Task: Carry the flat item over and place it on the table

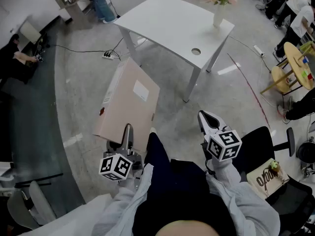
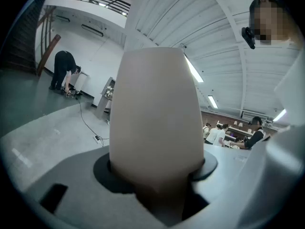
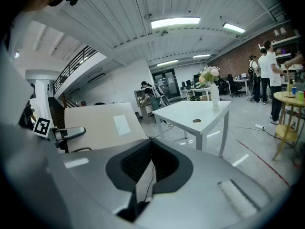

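Note:
The flat item is a beige box file (image 1: 129,102) with a white label, held out above the floor and tilted. My left gripper (image 1: 127,132) is shut on its near edge. In the left gripper view the box file (image 2: 157,118) fills the middle and stands wedged between the jaws. My right gripper (image 1: 206,118) is raised at the right, apart from the file, jaws together with nothing in them. The white table (image 1: 167,23) stands ahead. From the right gripper view I see the file (image 3: 102,123) at the left and the table (image 3: 190,112) beyond.
A vase of flowers (image 1: 220,4) stands at the table's far right corner, near a round hole in the top. A power strip (image 1: 108,56) and cables lie on the floor left of the table. A round wooden table (image 1: 300,65) and an office chair (image 1: 268,146) are at the right. People stand around the room's edges.

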